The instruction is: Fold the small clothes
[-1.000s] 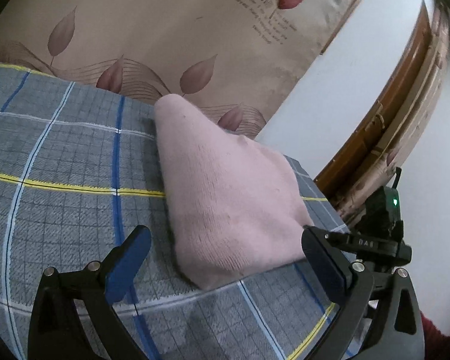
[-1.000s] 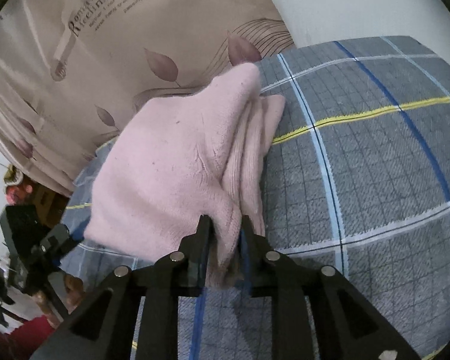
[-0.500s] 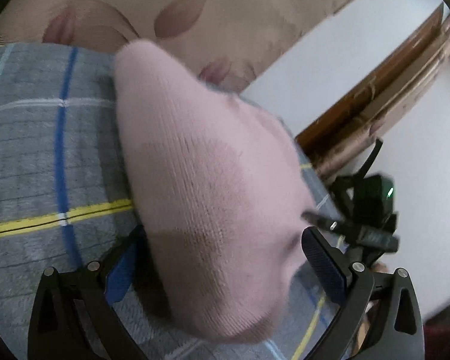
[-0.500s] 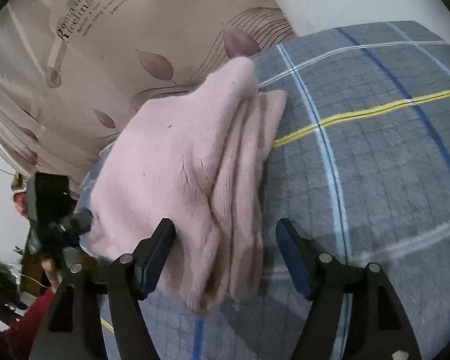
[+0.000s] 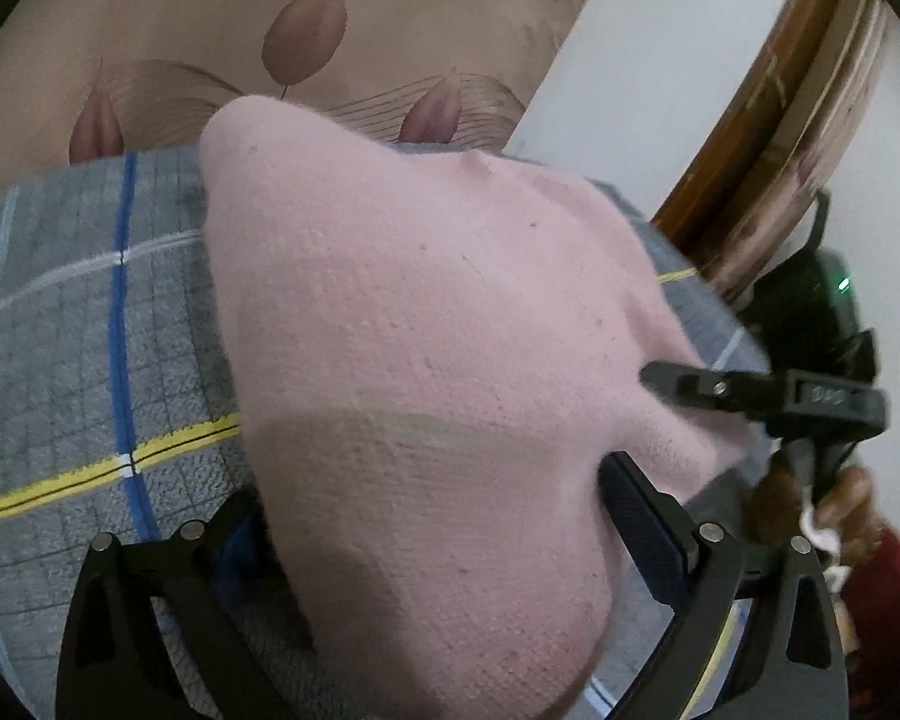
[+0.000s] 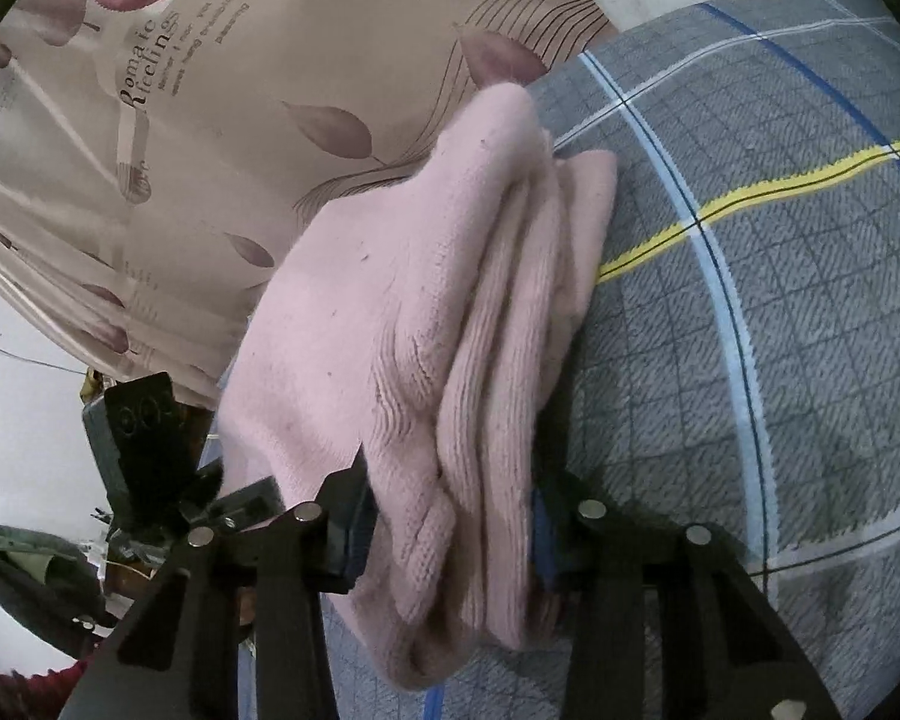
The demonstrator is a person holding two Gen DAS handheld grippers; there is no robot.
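Straddling the folded pink garment on the plaid sheet, your left gripper gapes wide, holding nothing; right gripper likewise brackets the layered edge, unclosed; close squarely, catching every layer.

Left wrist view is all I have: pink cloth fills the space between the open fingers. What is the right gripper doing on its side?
Observer: The right gripper straddles the pink knit garment at its near edge, with a finger against each side.
Reviewer: Is that edge folded?
Observer: Yes, several stacked layers show along it.
Reviewer: Anything new in the background?
Observer: The leaf-print curtain carries printed lettering.
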